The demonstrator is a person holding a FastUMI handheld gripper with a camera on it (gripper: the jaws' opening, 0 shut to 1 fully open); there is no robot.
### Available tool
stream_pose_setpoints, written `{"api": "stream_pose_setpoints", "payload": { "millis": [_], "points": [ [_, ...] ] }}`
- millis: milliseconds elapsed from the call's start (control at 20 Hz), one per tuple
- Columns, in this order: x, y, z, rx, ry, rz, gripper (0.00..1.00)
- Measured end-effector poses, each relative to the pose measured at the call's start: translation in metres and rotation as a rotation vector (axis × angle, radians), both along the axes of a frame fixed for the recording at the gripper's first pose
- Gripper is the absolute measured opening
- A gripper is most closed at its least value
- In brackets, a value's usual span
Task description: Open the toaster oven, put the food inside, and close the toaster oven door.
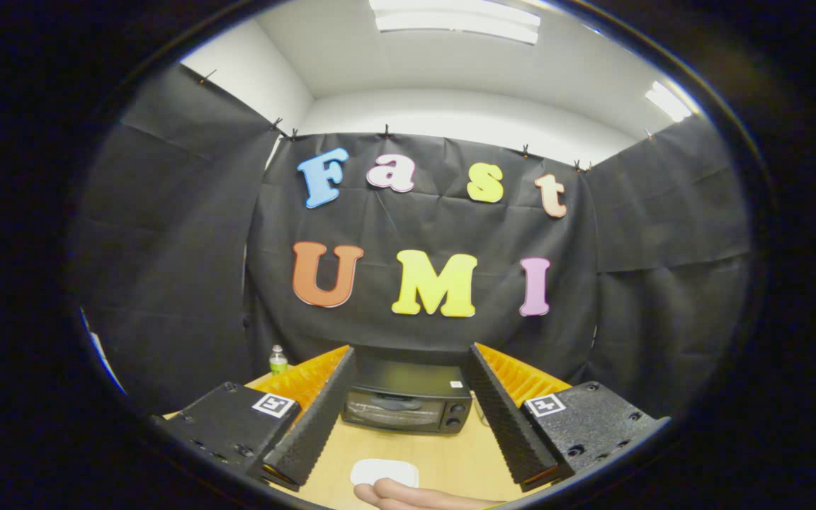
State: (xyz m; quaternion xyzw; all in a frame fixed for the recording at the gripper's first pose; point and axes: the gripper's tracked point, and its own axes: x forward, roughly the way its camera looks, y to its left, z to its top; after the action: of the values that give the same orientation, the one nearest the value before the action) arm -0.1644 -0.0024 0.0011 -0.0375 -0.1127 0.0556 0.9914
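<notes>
Tongs [408, 418] spread wide, released, nothing btwn the two fingers. Ribbed black pads face inward, orange backing behind each; black mounts carry a square b/w marker apiece. Tool held level, pointing fwd over wooden table [443, 453], well above it.

Nearest, below and btwn the fingers: person's hand [415, 496] lies flat on the tabletop, fingers pointing toward left finger. Fingertips touch a white plate [384, 471], rounded-rectangle shape. Can't tell what, if anything, is on the plate; surface reads plain white.

Further ahead, framed btwn the finger tips: toaster oven [406, 400], black, standing on the table's far part near the cloth wall. Door shut, glass front w/ handle across the top edge; inside too dark to read. Two round knobs stacked on the right of the front panel. Small white sticker on the top, right-hand corner; print too small to make out.

Left of left finger, at table's back edge: small clear bottle [278, 360], green cap and green label, upright. Label text not legible.

Beyond: black cloth on three sides, white wall and ceiling lights above.
</notes>
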Motion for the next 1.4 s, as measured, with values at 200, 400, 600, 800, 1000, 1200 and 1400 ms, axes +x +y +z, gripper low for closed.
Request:
{"api": "stream_pose_setpoints", "payload": {
  "millis": [200, 400, 600, 800, 1000, 1200, 1400],
  "points": [
    [0.003, -0.029, -0.035, -0.009, 0.039, -0.020, 1.00],
    [0.006, -0.048, -0.043, 0.015, 0.057, -0.025, 1.00],
    [0.001, -0.069, -0.034, 0.062, 0.045, -0.017, 1.00],
    [-0.006, -0.071, -0.036, 0.067, 0.049, 0.016, 1.00],
    [-0.003, -0.087, -0.034, 0.068, 0.051, 0.002, 1.00],
    [-0.004, -0.097, -0.035, 0.079, 0.052, -0.005, 1.00],
    [-0.001, -0.108, -0.036, 0.105, 0.056, -0.015, 1.00]
  ]
}}
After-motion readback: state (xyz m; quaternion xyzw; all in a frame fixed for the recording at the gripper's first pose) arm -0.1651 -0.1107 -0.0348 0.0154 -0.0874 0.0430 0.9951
